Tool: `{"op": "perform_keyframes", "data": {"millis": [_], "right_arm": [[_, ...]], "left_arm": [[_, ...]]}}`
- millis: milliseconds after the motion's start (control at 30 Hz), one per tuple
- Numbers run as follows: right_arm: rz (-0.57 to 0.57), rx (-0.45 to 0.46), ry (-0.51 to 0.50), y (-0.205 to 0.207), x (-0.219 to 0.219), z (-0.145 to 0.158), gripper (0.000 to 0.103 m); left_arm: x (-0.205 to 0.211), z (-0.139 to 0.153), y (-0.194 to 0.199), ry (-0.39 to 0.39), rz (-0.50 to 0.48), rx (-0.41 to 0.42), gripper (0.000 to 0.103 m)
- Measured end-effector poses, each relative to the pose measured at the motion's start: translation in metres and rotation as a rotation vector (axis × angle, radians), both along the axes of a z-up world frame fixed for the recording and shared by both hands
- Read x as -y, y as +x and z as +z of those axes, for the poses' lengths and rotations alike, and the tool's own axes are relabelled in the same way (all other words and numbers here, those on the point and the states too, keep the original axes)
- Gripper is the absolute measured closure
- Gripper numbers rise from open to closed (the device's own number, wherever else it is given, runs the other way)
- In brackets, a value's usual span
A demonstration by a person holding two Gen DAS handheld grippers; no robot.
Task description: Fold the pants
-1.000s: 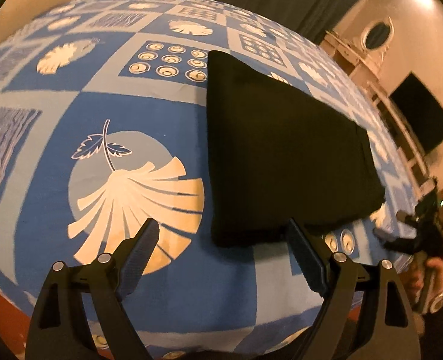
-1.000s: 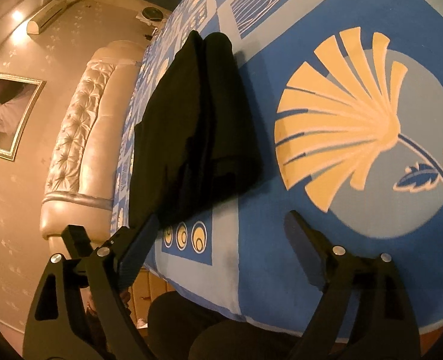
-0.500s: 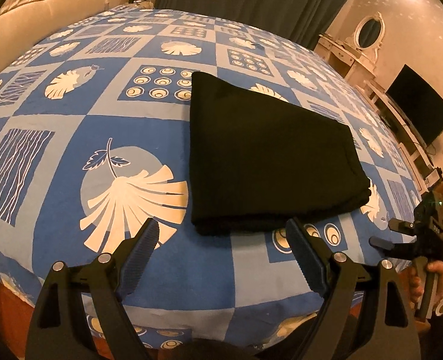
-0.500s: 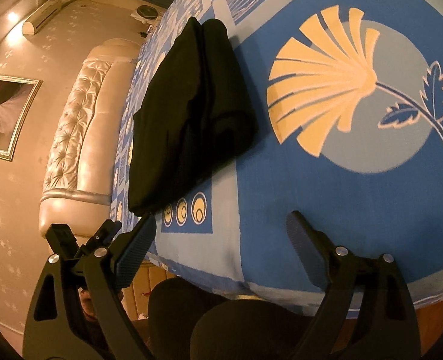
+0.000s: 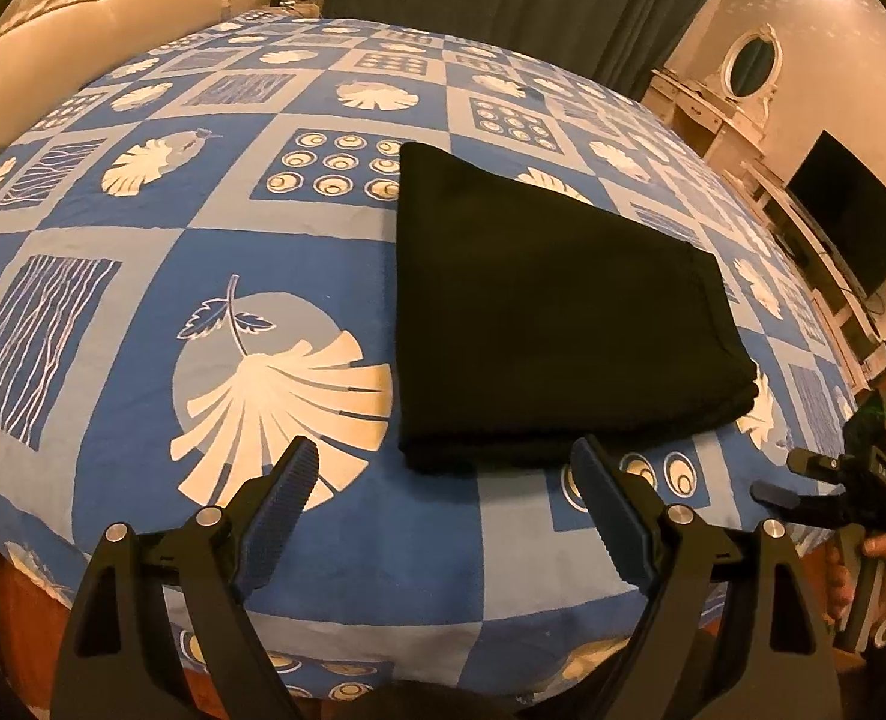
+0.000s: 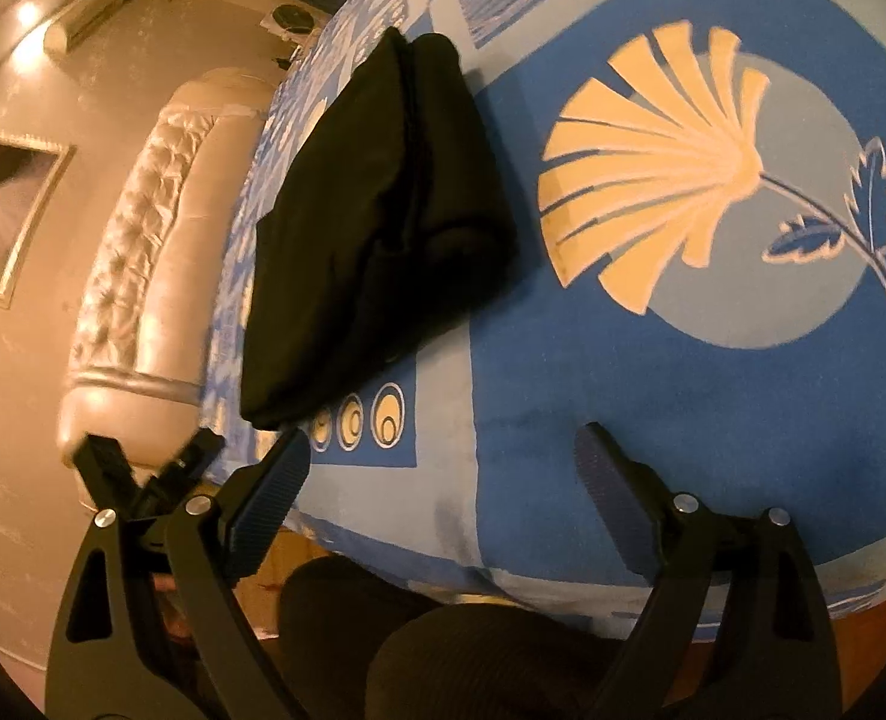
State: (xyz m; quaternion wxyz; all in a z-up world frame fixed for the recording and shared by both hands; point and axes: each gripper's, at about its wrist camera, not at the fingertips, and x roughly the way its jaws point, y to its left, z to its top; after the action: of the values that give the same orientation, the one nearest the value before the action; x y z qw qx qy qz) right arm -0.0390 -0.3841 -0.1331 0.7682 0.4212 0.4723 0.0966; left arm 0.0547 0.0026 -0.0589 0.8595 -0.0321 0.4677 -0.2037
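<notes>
— Where do the pants stand?

— The pants [image 5: 551, 324] lie on the bed [image 5: 143, 252] as a compact black rectangle, layers stacked, near the foot edge closest to me. From my right side the pants [image 6: 377, 222] show a thick doubled edge, so I judge the folding done, or very nearly.

— Anything left?

— Perhaps squaring that slightly bulging corner; otherwise nothing I can see.

— And your hands?

— My left hand-held gripper [image 5: 443, 480] hangs just short of the near edge of the cloth, fingers spread wide, holding nothing. My right hand-held gripper [image 6: 443, 468] is likewise spread and empty, off the corner of the bed, apart from the cloth.
</notes>
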Motion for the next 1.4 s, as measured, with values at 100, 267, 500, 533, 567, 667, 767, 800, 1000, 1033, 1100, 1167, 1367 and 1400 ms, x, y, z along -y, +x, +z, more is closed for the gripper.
{"op": "perform_keyframes", "data": {"millis": [100,267,500,533,567,667,767,800,1000,1033,1100,1167,1367,1400], "right_arm": [[0.039,0.015,-0.119,0.003,-0.013,0.009,0.013],[0.068,0.030,-0.264,0.005,-0.027,0.017,0.013],[0.048,0.089,-0.467,0.001,-0.044,0.037,0.013],[0.044,0.106,-0.502,0.000,-0.047,0.040,0.013],[0.043,0.123,-0.531,-0.002,-0.051,0.043,0.013],[0.050,0.155,-0.598,-0.003,-0.060,0.052,0.013],[0.062,0.190,-0.636,-0.004,-0.069,0.057,0.013],[0.063,0.199,-0.642,-0.004,-0.072,0.059,0.013],[0.057,0.218,-0.658,-0.006,-0.074,0.061,0.013],[0.056,0.220,-0.660,-0.006,-0.074,0.061,0.013],[0.058,0.217,-0.661,-0.007,-0.075,0.061,0.013],[0.059,0.215,-0.662,-0.007,-0.076,0.060,0.013],[0.053,0.206,-0.656,-0.006,-0.071,0.058,0.013],[0.052,0.205,-0.655,-0.006,-0.071,0.057,0.013]], "left_arm": [[0.003,0.000,-0.001,0.037,0.012,0.015,0.018],[0.012,0.003,-0.007,0.103,0.007,0.051,0.018],[0.018,0.005,-0.022,0.077,0.103,0.060,0.018],[0.019,0.005,-0.026,0.065,0.125,0.067,0.018],[0.019,0.005,-0.029,0.061,0.141,0.083,0.018],[0.026,-0.004,-0.037,0.160,0.163,0.113,0.018],[0.025,-0.008,-0.031,0.200,0.184,0.077,0.018],[0.022,-0.007,-0.029,0.191,0.202,0.084,0.018],[0.013,0.000,-0.027,0.156,0.237,0.105,0.018],[0.015,0.000,-0.027,0.156,0.233,0.106,0.018],[0.020,0.000,-0.029,0.162,0.217,0.113,0.018],[0.025,0.001,-0.032,0.178,0.198,0.129,0.018],[0.039,0.006,-0.040,0.217,0.142,0.192,0.018],[0.040,0.007,-0.040,0.217,0.138,0.195,0.018]]}}
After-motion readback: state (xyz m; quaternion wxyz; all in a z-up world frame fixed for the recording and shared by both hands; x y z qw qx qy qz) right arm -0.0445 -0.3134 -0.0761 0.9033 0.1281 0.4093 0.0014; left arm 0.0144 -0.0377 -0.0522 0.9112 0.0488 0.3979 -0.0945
